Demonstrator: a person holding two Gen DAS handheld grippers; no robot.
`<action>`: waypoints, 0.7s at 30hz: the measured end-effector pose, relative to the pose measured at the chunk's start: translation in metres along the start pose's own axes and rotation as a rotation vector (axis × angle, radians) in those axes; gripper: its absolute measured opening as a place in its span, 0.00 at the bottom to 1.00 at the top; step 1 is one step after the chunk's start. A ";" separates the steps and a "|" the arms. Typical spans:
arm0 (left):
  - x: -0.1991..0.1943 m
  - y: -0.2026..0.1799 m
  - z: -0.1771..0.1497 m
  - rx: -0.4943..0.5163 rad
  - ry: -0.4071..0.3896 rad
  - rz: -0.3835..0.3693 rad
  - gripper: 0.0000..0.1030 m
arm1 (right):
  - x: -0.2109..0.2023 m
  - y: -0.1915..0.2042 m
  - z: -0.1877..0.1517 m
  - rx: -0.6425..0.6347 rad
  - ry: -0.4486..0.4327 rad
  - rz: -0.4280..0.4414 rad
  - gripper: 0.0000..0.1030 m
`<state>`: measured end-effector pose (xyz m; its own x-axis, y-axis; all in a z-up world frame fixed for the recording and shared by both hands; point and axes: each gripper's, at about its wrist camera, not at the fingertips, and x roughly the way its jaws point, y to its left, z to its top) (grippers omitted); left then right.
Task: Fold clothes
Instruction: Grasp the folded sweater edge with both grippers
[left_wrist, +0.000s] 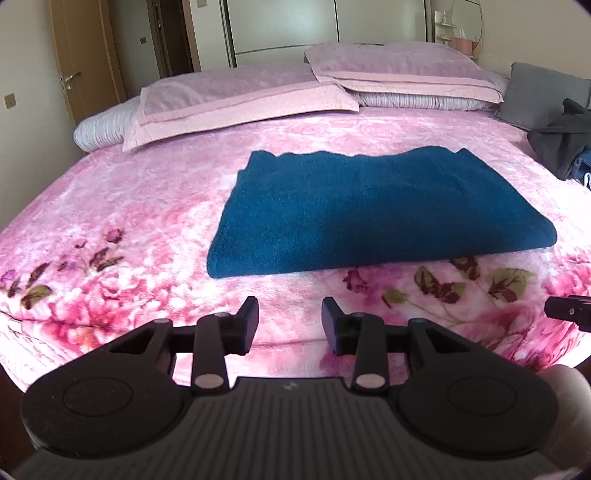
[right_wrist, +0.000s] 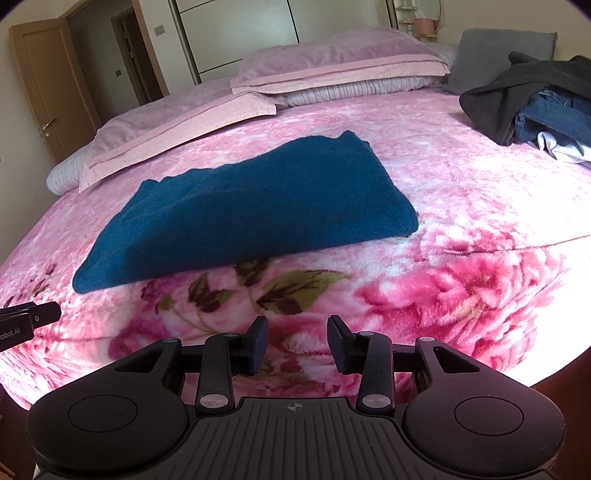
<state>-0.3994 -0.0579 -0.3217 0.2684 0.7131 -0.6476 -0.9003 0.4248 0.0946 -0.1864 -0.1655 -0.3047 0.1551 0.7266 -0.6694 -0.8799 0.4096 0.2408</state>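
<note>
A dark teal garment (left_wrist: 376, 210) lies folded into a flat rectangle on the pink floral blanket (left_wrist: 129, 206); the right wrist view shows the same teal garment (right_wrist: 258, 206) left of centre. My left gripper (left_wrist: 290, 317) hovers over the blanket just short of the garment's near edge, open, with only blanket between its fingers. My right gripper (right_wrist: 298, 338) hangs over the blanket's big printed flowers, also short of the fold, open and holding nothing. Each view catches the tip of the other gripper at its side edge.
Two pink pillows (left_wrist: 236, 99) lie along the head of the bed. A heap of dark clothes with blue jeans (right_wrist: 535, 103) sits at the far right beside a grey cushion (right_wrist: 506, 51). A wooden door (right_wrist: 44, 96) and wardrobe stand behind.
</note>
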 end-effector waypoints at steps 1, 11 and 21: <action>0.005 0.004 0.001 -0.008 0.002 -0.005 0.32 | 0.003 -0.003 0.001 0.005 0.002 0.003 0.38; 0.069 0.065 0.048 -0.091 0.005 -0.031 0.32 | 0.033 -0.078 0.050 0.105 -0.033 0.042 0.38; 0.217 0.115 0.149 -0.139 -0.010 -0.257 0.32 | 0.139 -0.137 0.177 0.110 -0.045 0.191 0.38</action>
<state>-0.3937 0.2291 -0.3391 0.4967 0.5979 -0.6291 -0.8404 0.5125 -0.1764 0.0355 -0.0230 -0.3067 0.0128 0.8195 -0.5729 -0.8416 0.3182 0.4365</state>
